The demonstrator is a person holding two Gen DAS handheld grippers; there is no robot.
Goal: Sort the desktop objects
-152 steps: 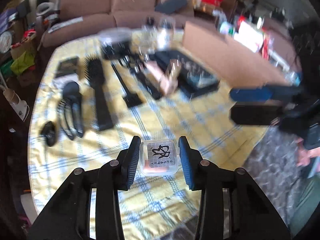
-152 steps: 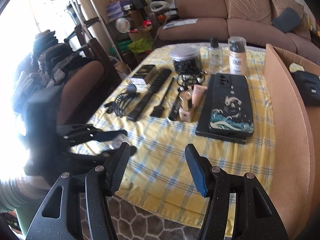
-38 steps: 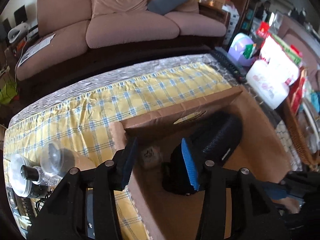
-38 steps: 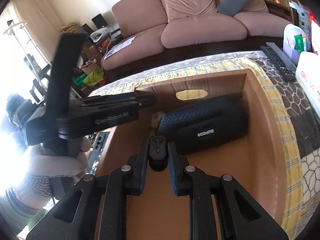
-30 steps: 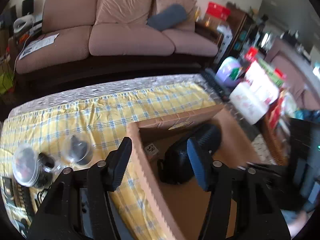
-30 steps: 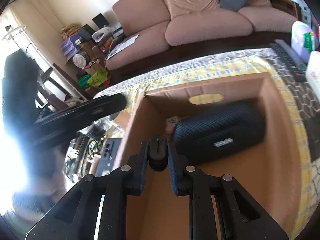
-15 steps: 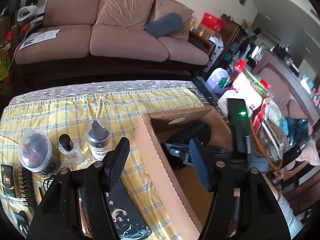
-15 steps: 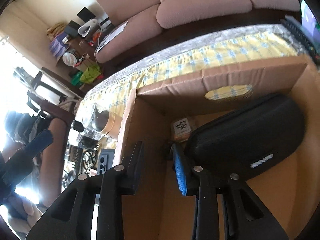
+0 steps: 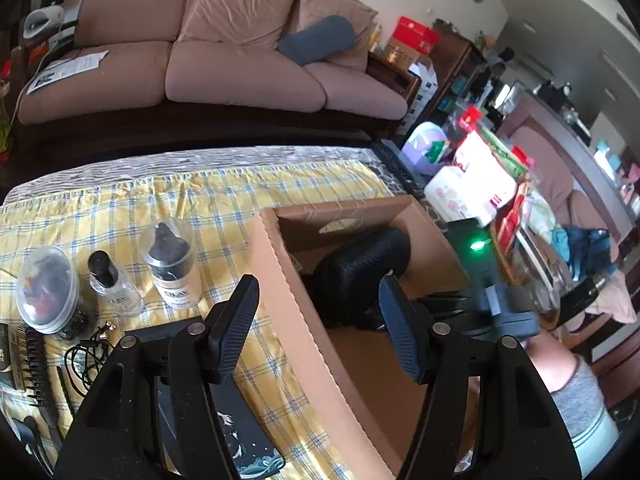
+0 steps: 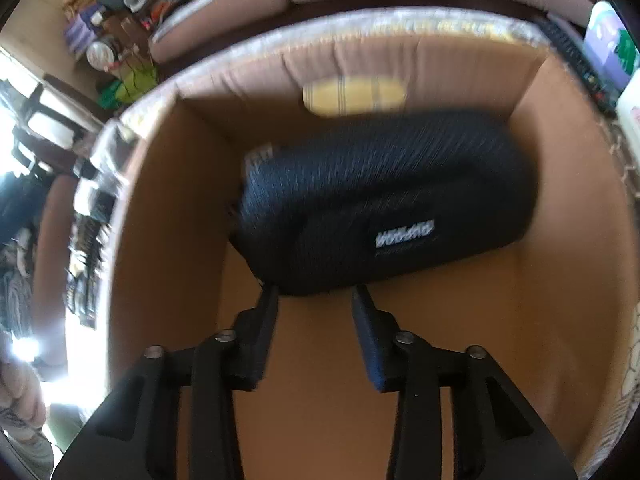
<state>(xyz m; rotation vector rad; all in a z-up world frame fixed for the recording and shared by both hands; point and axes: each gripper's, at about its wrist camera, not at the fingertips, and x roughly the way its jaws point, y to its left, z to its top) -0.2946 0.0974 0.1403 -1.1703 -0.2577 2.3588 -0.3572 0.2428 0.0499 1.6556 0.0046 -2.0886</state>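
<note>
From your left wrist camera, your left gripper (image 9: 318,322) is spread wide with nothing between its fingers, hovering over the near-left wall of the cardboard box (image 9: 288,300). What is left to sort lies to its left on the yellow checked cloth (image 9: 224,200): the lotion bottle (image 9: 174,270) stands closest, then the small clear bottle (image 9: 110,282) and the round tub (image 9: 50,290), with the hairbrush (image 9: 34,358) and the phone (image 9: 244,446) nearer to you along the lower left. Your left hand is plainly the nearer one to all of these, so the next pick looks like a swing leftward and down; the lotion bottle stands upright, so you would close on its sides. From your right wrist camera, your right gripper (image 10: 314,294) is down inside the box, fingers apart and holding nothing, their tips just at the near edge of the black speaker (image 10: 384,204). The speaker lies on its side with its long axis running left to right across the far half of the box, and bare floor shows in front of it. This view is blurred, so I cannot tell whether the tips touch it.
</note>
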